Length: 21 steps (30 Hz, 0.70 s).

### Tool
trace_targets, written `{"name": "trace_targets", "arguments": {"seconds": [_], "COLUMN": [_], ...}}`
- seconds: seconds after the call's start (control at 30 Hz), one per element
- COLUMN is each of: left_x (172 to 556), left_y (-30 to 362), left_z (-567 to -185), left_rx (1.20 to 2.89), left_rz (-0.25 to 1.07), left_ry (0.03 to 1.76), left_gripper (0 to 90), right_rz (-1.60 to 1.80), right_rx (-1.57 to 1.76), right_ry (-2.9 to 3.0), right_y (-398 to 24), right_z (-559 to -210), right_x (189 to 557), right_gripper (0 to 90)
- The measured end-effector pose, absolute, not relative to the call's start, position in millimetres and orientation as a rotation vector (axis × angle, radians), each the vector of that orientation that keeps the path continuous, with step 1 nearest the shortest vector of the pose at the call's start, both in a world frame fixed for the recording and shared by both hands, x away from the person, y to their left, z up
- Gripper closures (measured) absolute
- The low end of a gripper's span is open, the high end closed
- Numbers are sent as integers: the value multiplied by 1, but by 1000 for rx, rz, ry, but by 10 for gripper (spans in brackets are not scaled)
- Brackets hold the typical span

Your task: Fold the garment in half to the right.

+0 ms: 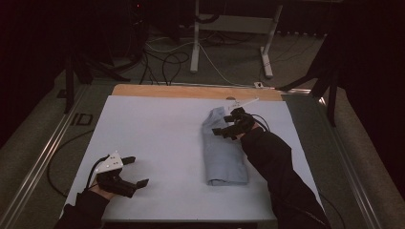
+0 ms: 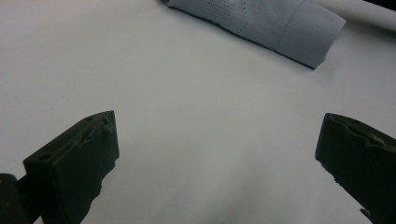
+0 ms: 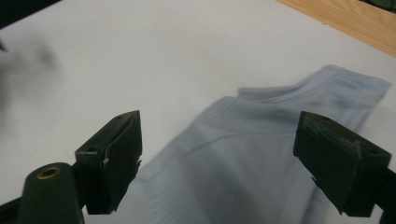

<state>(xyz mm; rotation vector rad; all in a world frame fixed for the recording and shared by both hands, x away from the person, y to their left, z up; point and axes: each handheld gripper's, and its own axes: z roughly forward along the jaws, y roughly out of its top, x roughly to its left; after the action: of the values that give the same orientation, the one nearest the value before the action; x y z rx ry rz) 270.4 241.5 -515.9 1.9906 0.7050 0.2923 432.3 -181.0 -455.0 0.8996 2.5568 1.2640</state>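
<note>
Darkness hides most of the room behind the table (image 1: 143, 102), and the right sleeve (image 1: 277, 162) covers one edge of the cloth (image 1: 224, 152). In the left gripper view, the top cuts the cloth off. The cloth is pale blue, folded into a long strip with tiny holes in its weave, lying flat on the white sheet (image 1: 157, 138). The right gripper (image 1: 228, 125) hangs over its far end, jaws wide apart and holding nothing. The left gripper (image 1: 135, 171) sits well apart near the front corner, jaws also wide apart and holding nothing.
</note>
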Motion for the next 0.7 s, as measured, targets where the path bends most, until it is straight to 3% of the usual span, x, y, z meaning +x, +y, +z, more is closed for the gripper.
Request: {"name": "trace_targets", "arguments": {"seconds": [0.37,0.7], "left_x": [270,270], "left_y": [242,242], "left_z": [-515,-516], "left_rx": [1991,1992], "left_rz": [291,294], "left_ry": [703,703], "left_gripper": [5,5], "right_rz": [1318,1394], "right_rx": [746,613], "right_ry": [2600,2632], "right_y": [-177,-178], "right_z": [-454,-456], "right_x": [392,356], "right_gripper": [149,405]}}
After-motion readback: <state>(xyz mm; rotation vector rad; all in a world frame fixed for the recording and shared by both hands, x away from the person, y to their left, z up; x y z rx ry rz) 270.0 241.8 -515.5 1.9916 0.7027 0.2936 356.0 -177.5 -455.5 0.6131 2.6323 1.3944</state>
